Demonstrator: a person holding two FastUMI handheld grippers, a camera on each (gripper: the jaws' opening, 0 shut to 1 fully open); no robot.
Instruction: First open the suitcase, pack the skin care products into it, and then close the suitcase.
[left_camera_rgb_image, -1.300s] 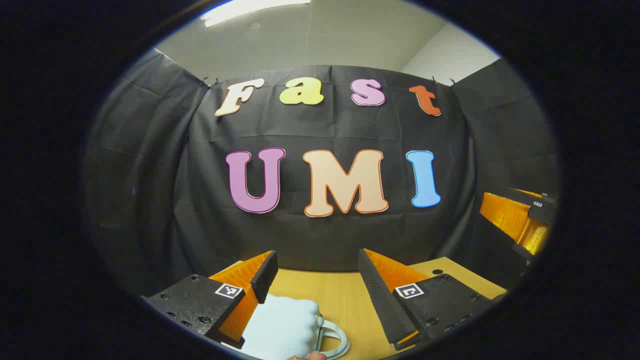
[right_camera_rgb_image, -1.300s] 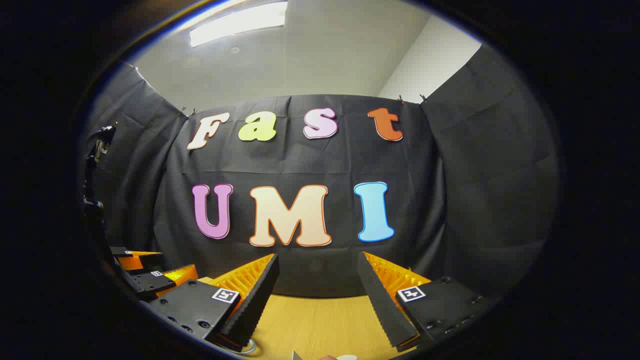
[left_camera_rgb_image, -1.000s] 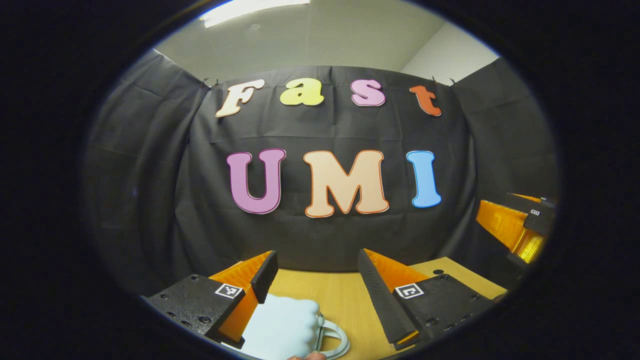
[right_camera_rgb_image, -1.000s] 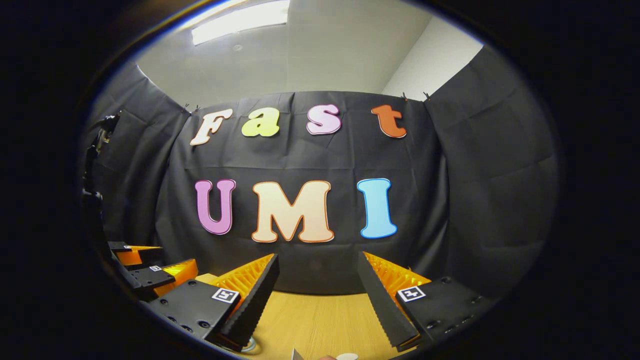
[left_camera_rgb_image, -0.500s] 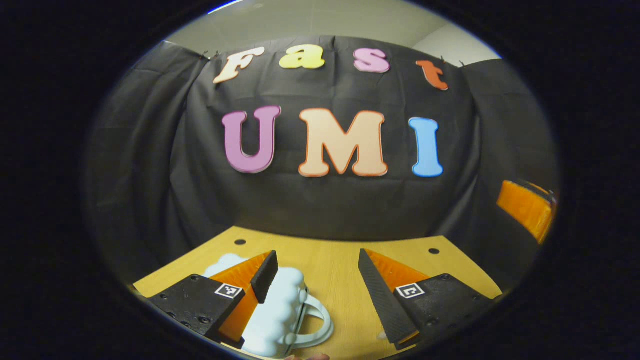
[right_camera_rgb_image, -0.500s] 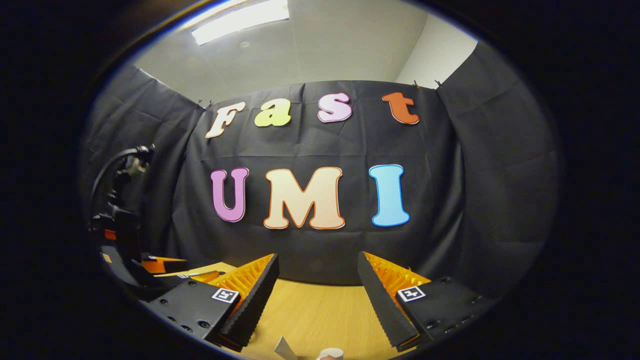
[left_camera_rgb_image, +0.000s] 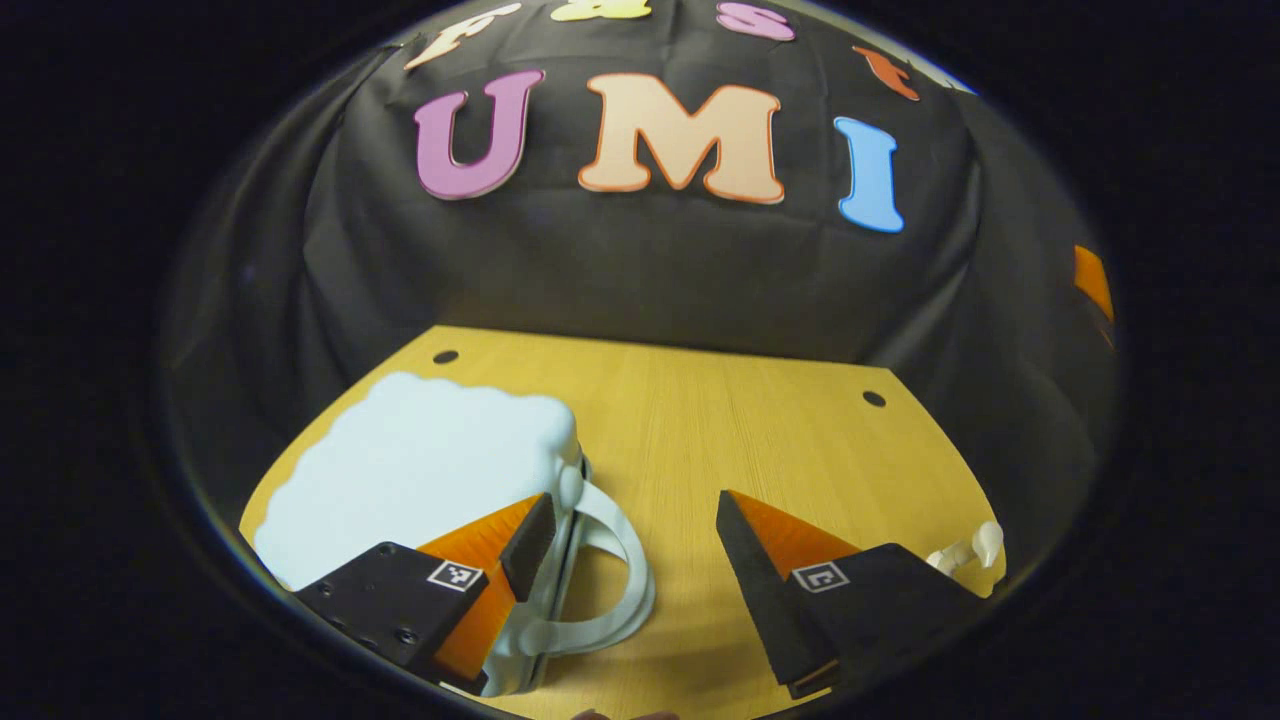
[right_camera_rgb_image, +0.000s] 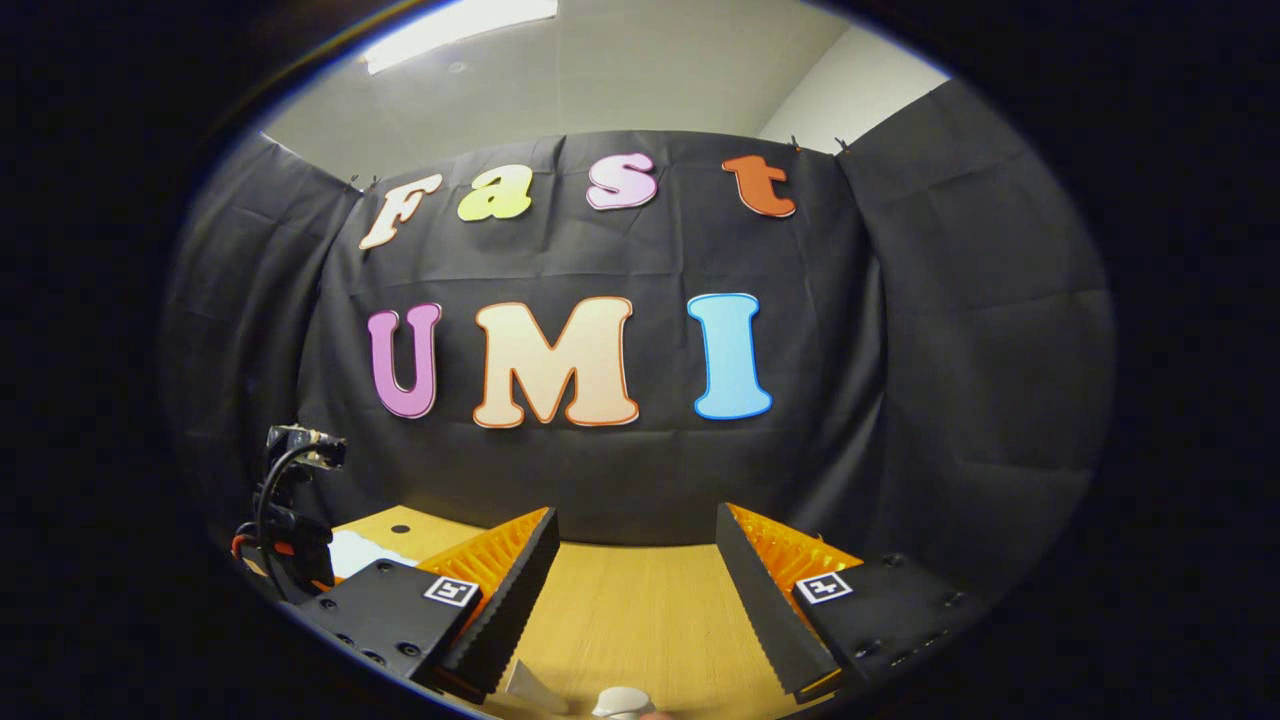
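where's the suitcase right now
In the left gripper view the pale blue suitcase lies closed on the wooden table, lower left, its handle between the open fingers of the left gripper.

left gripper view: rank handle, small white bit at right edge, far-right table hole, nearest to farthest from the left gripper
1. Handle of the suitcase, between the left gripper's jaws, left side.
2. White bit, right table edge.
3. Hole, far right near the cloth.

The left claw (left_camera_rgb_image: 632, 530) hides the suitcase's (left_camera_rgb_image: 420, 470) near corner; its latch can't be made out.
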